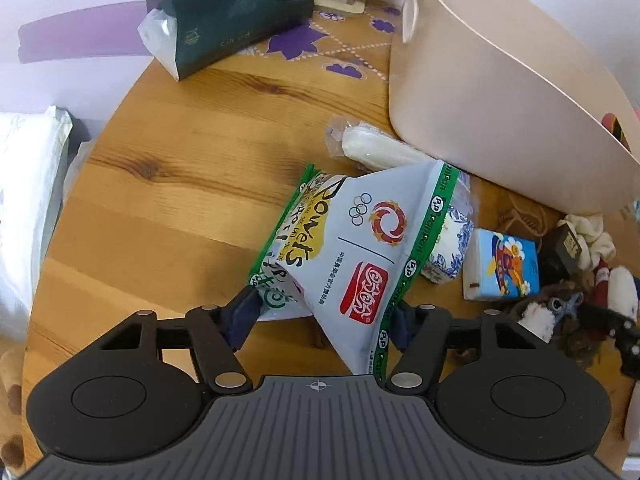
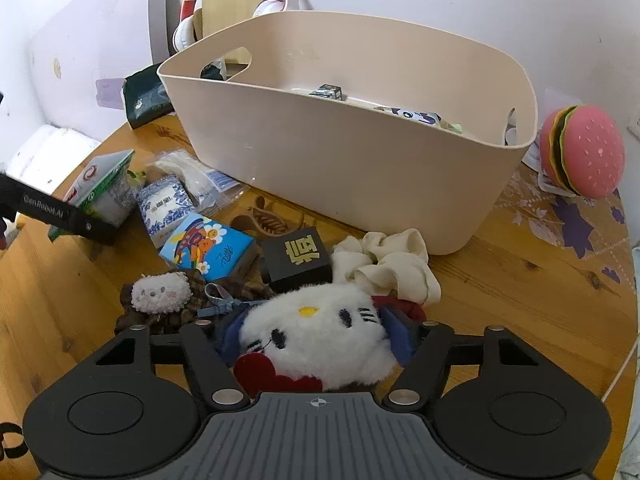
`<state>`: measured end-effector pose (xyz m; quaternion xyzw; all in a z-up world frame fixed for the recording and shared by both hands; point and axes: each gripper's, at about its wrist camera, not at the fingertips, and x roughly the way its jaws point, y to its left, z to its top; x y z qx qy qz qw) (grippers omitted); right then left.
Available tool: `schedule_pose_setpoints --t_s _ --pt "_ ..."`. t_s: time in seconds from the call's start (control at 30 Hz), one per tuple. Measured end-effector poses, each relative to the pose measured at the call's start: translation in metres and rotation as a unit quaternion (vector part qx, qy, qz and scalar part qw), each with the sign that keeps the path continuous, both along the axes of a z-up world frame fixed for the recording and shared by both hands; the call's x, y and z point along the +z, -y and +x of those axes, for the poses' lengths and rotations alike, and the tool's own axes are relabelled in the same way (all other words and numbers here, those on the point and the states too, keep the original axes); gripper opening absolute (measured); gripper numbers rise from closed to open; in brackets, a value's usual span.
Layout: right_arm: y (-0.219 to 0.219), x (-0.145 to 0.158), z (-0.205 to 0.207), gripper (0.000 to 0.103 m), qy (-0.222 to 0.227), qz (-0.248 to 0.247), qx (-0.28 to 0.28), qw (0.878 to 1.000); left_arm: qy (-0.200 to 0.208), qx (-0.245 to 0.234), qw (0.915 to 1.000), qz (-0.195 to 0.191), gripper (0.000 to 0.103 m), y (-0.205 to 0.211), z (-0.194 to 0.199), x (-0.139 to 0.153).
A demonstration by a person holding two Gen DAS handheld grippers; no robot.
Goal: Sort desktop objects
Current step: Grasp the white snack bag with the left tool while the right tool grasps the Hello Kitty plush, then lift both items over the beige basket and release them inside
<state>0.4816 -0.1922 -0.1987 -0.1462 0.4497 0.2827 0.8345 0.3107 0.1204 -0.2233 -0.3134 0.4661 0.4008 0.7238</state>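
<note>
My left gripper is shut on a white and green snack bag, which lies tilted over the wooden table; the bag also shows in the right wrist view. My right gripper is shut on a white cat plush with a red bow, low over the table. The beige bin stands just behind, with several items inside; it also shows in the left wrist view.
A blue cartoon box, a blue-patterned packet, a black box, a cream scrunchie, a small brown plush lie before the bin. A burger toy sits right. A dark green pouch lies far left.
</note>
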Motion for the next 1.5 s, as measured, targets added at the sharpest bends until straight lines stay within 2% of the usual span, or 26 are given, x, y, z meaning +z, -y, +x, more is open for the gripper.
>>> schedule_pose_setpoints --t_s 0.13,0.2,0.5,0.77,1.1,1.3,1.5 --pt "0.001 0.002 -0.002 0.06 0.003 0.004 -0.006 1.0 0.007 0.0 1.0 0.005 0.059 0.001 -0.003 0.001" --pt "0.002 0.003 -0.003 0.058 0.003 0.006 -0.008 1.0 0.012 -0.004 0.9999 0.01 0.049 0.002 -0.004 0.003" --pt "0.009 0.014 -0.008 0.058 0.009 0.022 -0.02 1.0 0.023 -0.025 0.9991 0.026 0.042 0.013 -0.008 0.013" --pt "0.017 0.031 -0.012 0.058 0.026 0.038 -0.037 0.998 0.041 -0.067 0.9953 0.056 0.04 0.029 -0.003 0.034" --pt "0.026 0.065 -0.016 0.058 0.059 0.057 -0.043 0.996 0.072 -0.08 0.9902 0.089 0.04 0.033 -0.002 0.068" --pt "0.031 0.088 -0.015 0.058 0.076 0.083 -0.054 0.992 0.098 -0.087 0.9845 0.116 0.04 0.032 0.002 0.096" --pt "0.03 0.112 -0.011 0.058 0.112 0.086 -0.045 0.989 0.125 -0.092 0.9768 0.148 0.04 0.027 0.011 0.124"
